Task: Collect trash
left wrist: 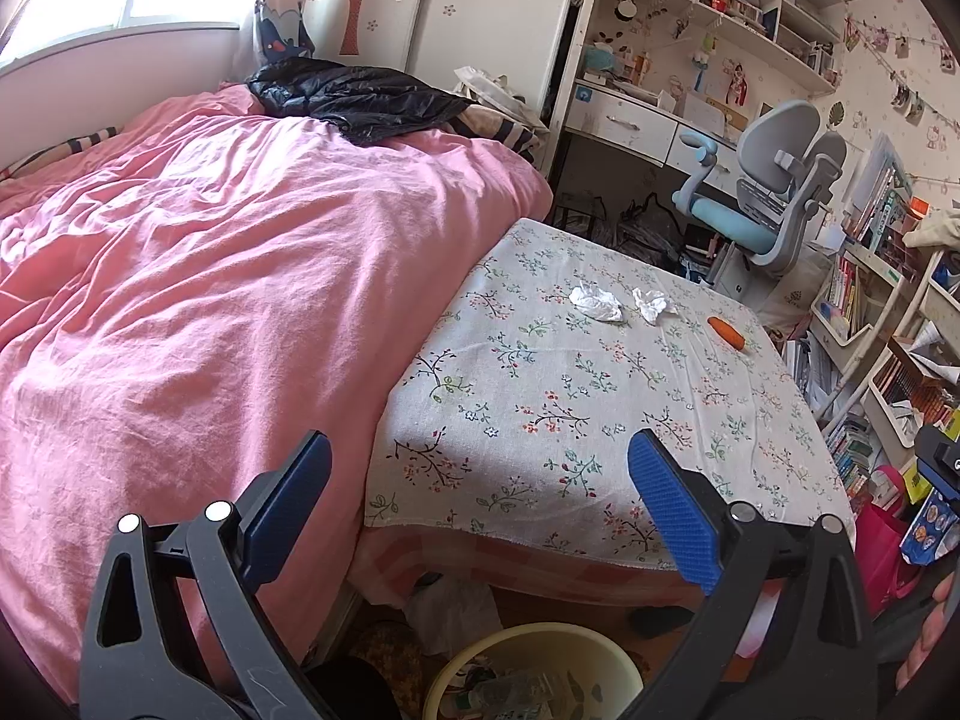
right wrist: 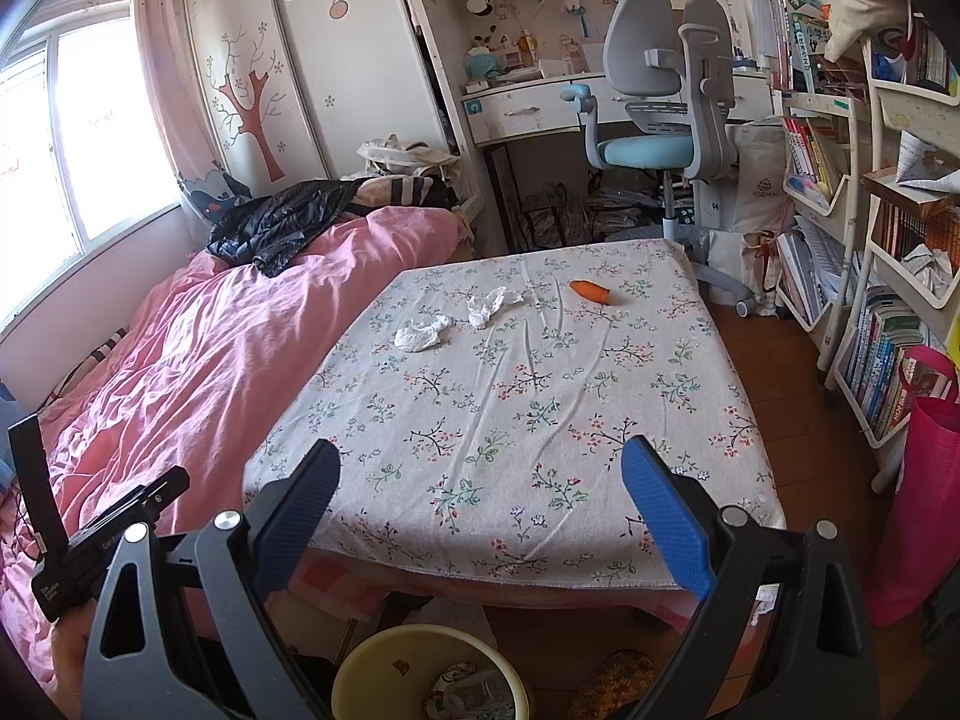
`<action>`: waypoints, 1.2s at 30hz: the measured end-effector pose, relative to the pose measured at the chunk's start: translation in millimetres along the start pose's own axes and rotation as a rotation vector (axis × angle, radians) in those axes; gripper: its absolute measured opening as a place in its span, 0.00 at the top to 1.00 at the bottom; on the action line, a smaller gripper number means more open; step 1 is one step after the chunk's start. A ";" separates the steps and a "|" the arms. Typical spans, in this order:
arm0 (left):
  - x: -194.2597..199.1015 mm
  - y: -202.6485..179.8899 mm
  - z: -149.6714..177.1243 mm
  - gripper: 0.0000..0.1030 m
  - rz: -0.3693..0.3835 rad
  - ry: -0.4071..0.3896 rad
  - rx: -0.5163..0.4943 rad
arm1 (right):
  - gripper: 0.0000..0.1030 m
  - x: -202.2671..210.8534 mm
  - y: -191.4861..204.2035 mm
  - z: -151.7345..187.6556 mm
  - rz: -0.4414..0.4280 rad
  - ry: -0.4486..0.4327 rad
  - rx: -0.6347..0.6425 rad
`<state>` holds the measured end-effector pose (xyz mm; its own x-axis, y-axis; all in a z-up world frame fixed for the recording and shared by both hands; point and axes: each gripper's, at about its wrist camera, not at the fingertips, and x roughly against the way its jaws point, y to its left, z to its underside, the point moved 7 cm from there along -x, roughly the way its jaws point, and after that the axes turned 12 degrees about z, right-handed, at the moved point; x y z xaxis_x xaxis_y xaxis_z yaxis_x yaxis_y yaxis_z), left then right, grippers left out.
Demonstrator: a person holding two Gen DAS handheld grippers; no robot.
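Two crumpled white tissues lie on the far half of the floral-cloth table [left wrist: 540, 420] [right wrist: 540, 408]: one [left wrist: 595, 302] [right wrist: 422, 333] to the left, the other [left wrist: 651, 303] [right wrist: 489, 305] just right of it. An orange carrot-like piece [left wrist: 726, 333] [right wrist: 591, 291] rests further right. A pale yellow bin [left wrist: 534, 675] [right wrist: 384, 669] with trash inside stands on the floor under the table's near edge. My left gripper [left wrist: 480, 498] is open with nothing between its blue pads, held over the near table edge. My right gripper [right wrist: 480, 498] is open too, well short of the tissues.
A bed with a pink duvet [left wrist: 180, 300] [right wrist: 180, 348] and a black jacket [left wrist: 354, 96] adjoins the table's left side. A grey and blue desk chair [right wrist: 654, 90], desk and bookshelves [right wrist: 888, 240] stand beyond and right. A pink bag [right wrist: 924, 510] sits on the floor.
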<state>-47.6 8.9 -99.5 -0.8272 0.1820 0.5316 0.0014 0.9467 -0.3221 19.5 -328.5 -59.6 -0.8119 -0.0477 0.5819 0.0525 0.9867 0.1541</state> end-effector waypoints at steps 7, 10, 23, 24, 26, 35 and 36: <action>-0.1 0.1 0.2 0.07 0.000 0.001 0.001 | 0.12 -0.2 0.3 -0.2 0.000 0.001 0.001; -0.2 -0.1 0.3 0.07 0.000 0.002 0.003 | 0.12 -0.3 0.2 0.0 0.001 0.000 0.000; -1.0 -0.4 0.9 0.07 0.000 0.004 0.003 | 0.12 -0.7 0.6 -0.3 0.002 0.001 0.002; -1.2 -0.6 1.1 0.07 0.000 0.004 0.003 | 0.12 -0.8 0.6 -0.6 0.002 0.002 0.002; -1.3 -0.6 1.1 0.07 0.000 0.004 0.003 | 0.12 -0.8 0.6 -0.8 0.002 0.002 0.002; -1.7 -0.6 1.2 0.07 0.001 0.005 0.005 | 0.10 -1.1 0.9 -0.8 0.003 0.002 0.003; -1.6 -0.4 1.0 0.07 0.000 0.005 0.005 | 0.10 -1.0 0.9 -1.3 0.002 0.002 0.003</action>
<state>-46.9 8.0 -100.9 -0.8244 0.1837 0.5354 -0.0013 0.9453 -0.3263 21.1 -327.7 -59.1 -0.8105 -0.0456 0.5839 0.0528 0.9872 0.1504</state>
